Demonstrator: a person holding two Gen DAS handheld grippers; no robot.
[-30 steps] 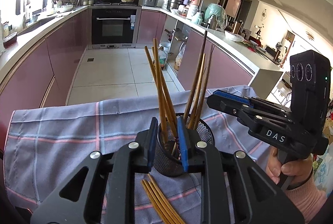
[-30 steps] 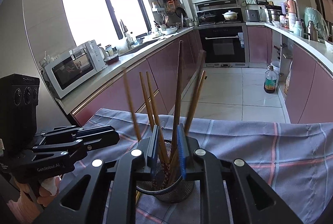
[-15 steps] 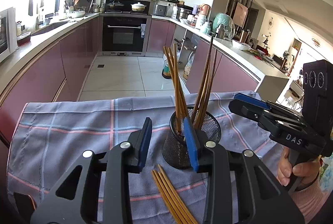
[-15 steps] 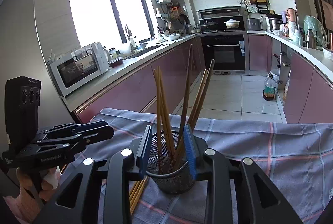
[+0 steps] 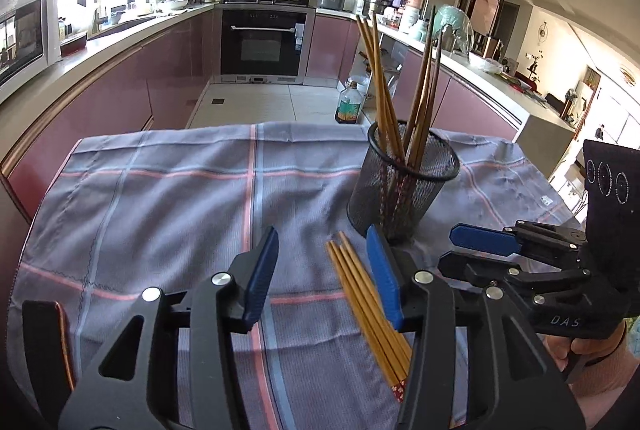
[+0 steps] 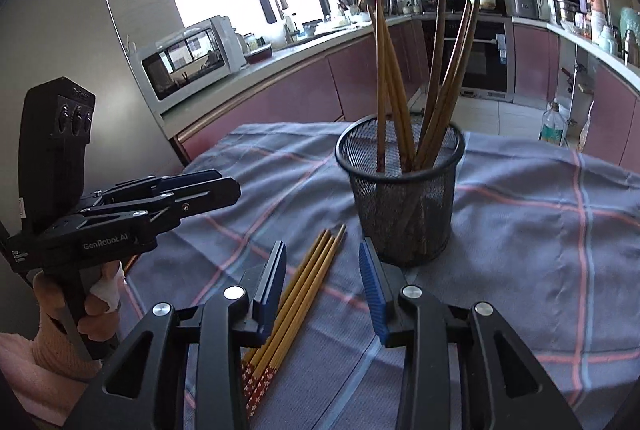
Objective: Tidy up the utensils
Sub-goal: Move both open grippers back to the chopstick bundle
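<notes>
Black mesh cup (image 5: 404, 186) stands upright on the checked cloth (image 5: 160, 198) covering the bench, w/ several wooden chopsticks (image 5: 384, 90) sticking up out of it, leaning apart in two bunches. A loose bundle of chopsticks (image 5: 368, 306) lies flat on the cloth just in front of the cup, tips toward it, patterned red ends toward the camera. Left claw (image 5: 324, 270) is apart, jaws have just been opening; the loose bundle lies between the blue pads in the left wrist view but below them, not pressed. Right claw (image 6: 324, 278) also apart, jaws just opened wider; in the right wrist view the bundle runs under its left pad (image 6: 272, 282), no grip seen, and the cup sits just beyond the right pad. Each claw shows in the other's view: right one at the right edge of the left view, held by a hand (image 5: 580, 346) w/ a pink sleeve; left one at the left edge of the right view, gripped by a hand (image 6: 96, 306). Kitchen w/ oven (image 5: 264, 42) and microwave (image 6: 192, 58) behind.
</notes>
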